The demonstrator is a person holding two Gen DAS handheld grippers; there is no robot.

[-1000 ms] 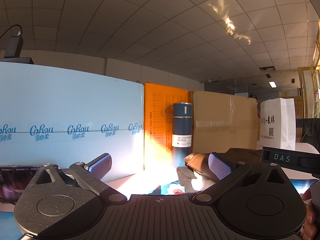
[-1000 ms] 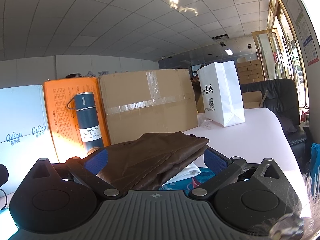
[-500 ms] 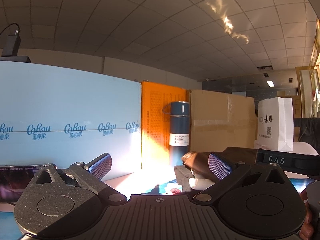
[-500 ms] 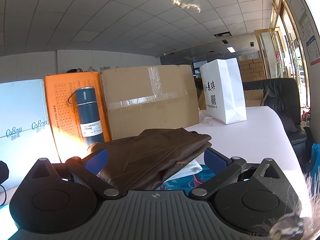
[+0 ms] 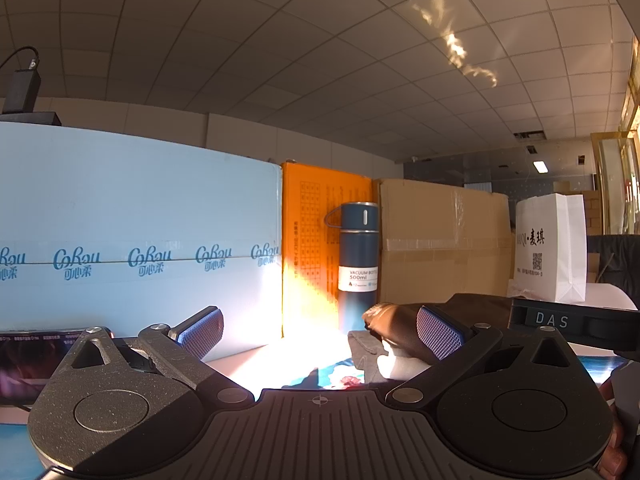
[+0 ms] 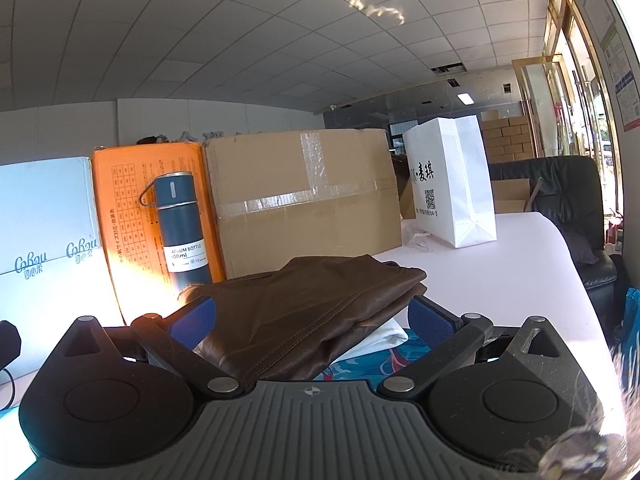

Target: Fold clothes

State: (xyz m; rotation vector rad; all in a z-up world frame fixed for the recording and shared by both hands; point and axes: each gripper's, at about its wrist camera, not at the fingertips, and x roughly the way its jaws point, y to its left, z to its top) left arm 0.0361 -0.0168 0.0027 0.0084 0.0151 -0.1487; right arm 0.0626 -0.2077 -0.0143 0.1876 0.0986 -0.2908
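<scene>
Lettering "VACUUM BOTTLE 500ml" marks the blue flask (image 6: 182,228); beside it, the right tool (image 6: 312,318) spreads around folded brown clothes (image 6: 304,308); the left tool (image 5: 320,334) gapes empty.

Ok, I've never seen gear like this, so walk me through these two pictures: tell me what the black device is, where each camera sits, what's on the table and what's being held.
There is no robot here. A person carries a two-finger hand tool in each hand, and each tool has a wide-angle camera looking forward along its fingers.

In the left tool's picture, the left gripper is open and empty. In the right tool's picture, the right gripper is open too, its blue pads on either side of a folded brown garment without pinching it.

The garment lies on something white on a white table. Behind it stand a blue vacuum bottle, an orange box, a cardboard box and a white paper bag.
</scene>
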